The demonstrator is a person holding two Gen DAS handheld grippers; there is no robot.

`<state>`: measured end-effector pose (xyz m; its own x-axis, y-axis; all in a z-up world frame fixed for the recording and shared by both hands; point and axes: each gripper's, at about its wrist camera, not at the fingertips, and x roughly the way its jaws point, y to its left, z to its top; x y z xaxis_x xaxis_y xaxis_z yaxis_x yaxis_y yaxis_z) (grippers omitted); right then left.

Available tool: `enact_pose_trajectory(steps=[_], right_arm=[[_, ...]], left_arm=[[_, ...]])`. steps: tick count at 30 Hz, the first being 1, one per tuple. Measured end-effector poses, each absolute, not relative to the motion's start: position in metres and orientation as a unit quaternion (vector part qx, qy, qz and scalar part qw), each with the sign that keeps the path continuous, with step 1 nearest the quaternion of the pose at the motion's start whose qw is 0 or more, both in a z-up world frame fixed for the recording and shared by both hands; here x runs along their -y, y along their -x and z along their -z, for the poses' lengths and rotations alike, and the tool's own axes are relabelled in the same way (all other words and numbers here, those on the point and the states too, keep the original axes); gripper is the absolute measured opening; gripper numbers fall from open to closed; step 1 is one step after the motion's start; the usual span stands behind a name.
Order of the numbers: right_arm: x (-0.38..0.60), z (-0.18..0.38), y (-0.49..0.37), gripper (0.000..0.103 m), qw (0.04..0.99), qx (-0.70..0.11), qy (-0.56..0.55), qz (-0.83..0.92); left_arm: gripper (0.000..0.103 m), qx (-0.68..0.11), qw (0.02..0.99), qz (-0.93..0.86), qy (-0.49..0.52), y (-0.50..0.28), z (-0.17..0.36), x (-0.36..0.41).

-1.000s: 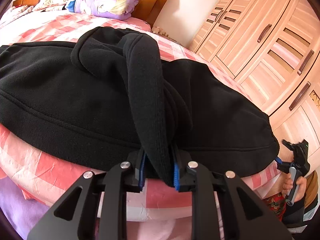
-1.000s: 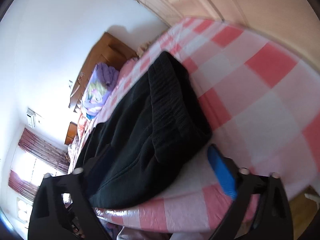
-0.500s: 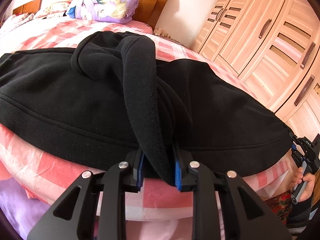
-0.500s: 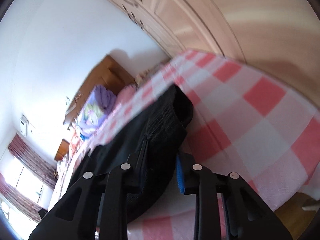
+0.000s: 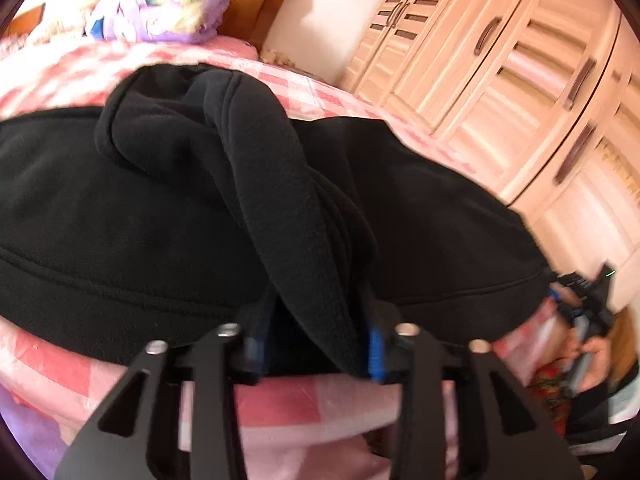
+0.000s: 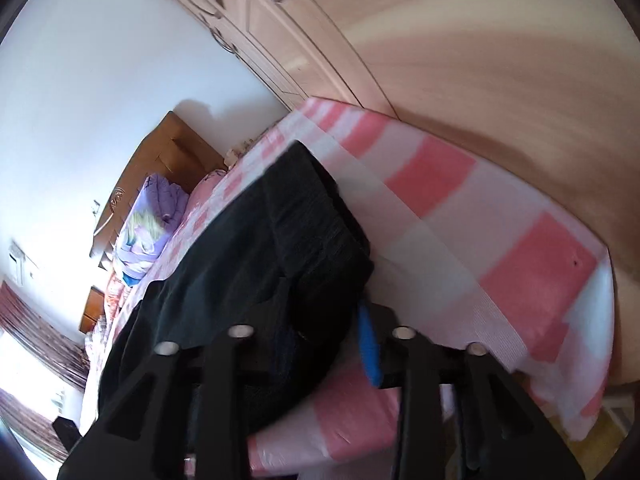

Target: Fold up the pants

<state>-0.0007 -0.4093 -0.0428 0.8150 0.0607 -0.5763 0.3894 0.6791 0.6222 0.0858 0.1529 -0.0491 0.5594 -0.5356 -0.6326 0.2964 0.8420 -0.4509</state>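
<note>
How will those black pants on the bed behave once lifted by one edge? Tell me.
The black pants look like thick fleece, so probably floppy: the strip between the left gripper jaws already drapes in a soft fold. Likely bulky yet light, sagging between grip points. The fuzzy surface should not slip easily on the checked sheet.

One pair of black fleece pants (image 5: 168, 208) lies on one bed covered with a single pink-and-white checked sheet (image 5: 280, 404). One brown wooden headboard (image 5: 256, 4) stands behind it, and one purple printed pillow (image 5: 168, 12) rests against that; a second pillow or cloth at the far left is too blurred to count. One pale wooden wardrobe (image 5: 520, 80) shows at least five dark door handles in the left wrist view. Two black two-finger grippers appear: the left gripper (image 5: 316, 344) and the right gripper (image 6: 320, 344), each with blue pads. One hand (image 5: 596, 360) is visible.
</note>
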Motion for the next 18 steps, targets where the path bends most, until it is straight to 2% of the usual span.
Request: enact_pose_trajectory(steps=[1,2,3,4,9,13,18], right_arm=[[0.410,0.036,0.003,0.049,0.873,-0.288,-0.382,0.099],[0.410,0.025,0.006,0.053,0.882,-0.282,-0.364,0.103],[0.406,0.010,0.011,0.071,0.895,-0.271,-0.335,0.118],[0.400,-0.005,0.016,0.084,0.908,-0.256,-0.305,0.133],[0.346,-0.046,0.002,0.085,0.950,-0.230,-0.196,0.082],[0.283,-0.045,-0.051,0.084,0.952,-0.250,-0.176,-0.020],[0.215,-0.037,-0.098,0.084,0.942,-0.283,-0.157,-0.094]], left_arm=[[0.066,-0.400,0.870,0.240,0.158,-0.084,0.046,-0.162],[0.085,-0.393,0.879,0.222,0.155,-0.080,0.041,-0.169],[0.091,-0.384,0.887,0.206,0.151,-0.078,0.036,-0.177],[0.091,-0.373,0.894,0.195,0.152,-0.075,0.031,-0.187],[0.091,-0.339,0.919,0.114,0.167,-0.093,-0.006,-0.241],[0.091,-0.337,0.929,0.097,0.122,-0.155,-0.046,-0.220],[0.091,-0.453,0.887,0.087,-0.014,-0.276,-0.050,-0.123]])
